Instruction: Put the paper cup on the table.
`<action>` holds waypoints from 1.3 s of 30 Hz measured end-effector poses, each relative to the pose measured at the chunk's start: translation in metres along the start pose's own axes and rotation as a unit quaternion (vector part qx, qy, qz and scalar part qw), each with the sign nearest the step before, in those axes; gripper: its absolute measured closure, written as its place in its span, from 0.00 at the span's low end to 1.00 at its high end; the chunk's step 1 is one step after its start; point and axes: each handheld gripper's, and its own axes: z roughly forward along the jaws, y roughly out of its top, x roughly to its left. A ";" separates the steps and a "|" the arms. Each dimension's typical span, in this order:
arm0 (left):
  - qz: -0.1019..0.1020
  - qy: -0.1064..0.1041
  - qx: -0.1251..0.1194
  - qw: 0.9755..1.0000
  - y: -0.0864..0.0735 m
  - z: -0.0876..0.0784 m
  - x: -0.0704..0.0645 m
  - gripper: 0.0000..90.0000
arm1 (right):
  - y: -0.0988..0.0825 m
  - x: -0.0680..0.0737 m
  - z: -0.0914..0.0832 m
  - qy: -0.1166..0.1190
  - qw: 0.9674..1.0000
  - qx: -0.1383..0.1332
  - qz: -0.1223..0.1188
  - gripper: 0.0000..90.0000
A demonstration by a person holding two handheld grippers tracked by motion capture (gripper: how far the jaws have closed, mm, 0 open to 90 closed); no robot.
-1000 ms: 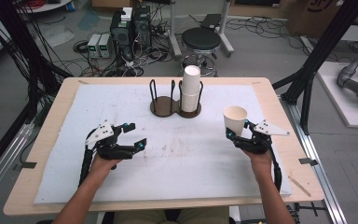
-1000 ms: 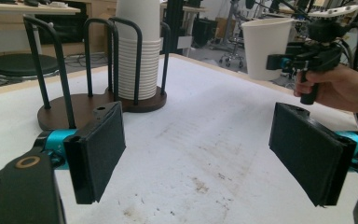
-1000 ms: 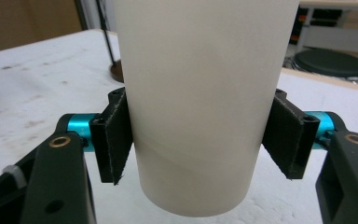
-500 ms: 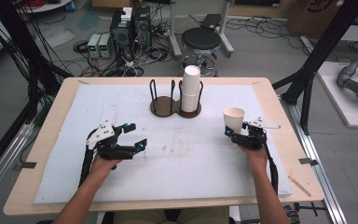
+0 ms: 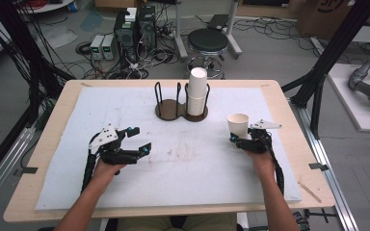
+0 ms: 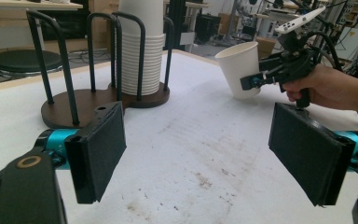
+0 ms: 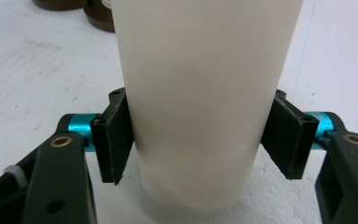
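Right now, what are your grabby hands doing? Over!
Right gripper shut on paper cup, jaws just closing, cup low over the mat. Left gripper open, holding nothing. Cup stack in holder stands apart, not in the way.

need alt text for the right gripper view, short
A white paper cup stands upright, clamped between the right gripper's two black jaws, one pressing each side. Behind it lies the white table cover, with the dark brown base of a cup holder at the top edge.

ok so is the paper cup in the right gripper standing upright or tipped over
Upright. The paper cup stands with its open mouth up between the right gripper jaws, whose pads press its sides; whether its base touches the table, cannot tell.
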 end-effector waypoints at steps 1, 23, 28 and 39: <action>0.000 0.000 0.001 1.000 0.000 0.000 0.000 0.21 | 0.000 0.001 -0.002 -0.002 1.000 0.008 -0.005 0.37; -0.026 0.008 -0.001 1.000 0.002 -0.002 0.002 0.19 | -0.016 -0.006 -0.030 0.030 1.000 0.003 0.007 0.22; -0.025 0.011 -0.007 1.000 0.004 -0.006 0.004 0.19 | -0.019 -0.001 -0.049 0.035 0.999 -0.005 0.000 0.22; -0.019 0.025 -0.020 0.999 0.005 -0.018 0.010 0.19 | -0.024 0.015 -0.089 0.024 0.999 -0.041 -0.022 0.22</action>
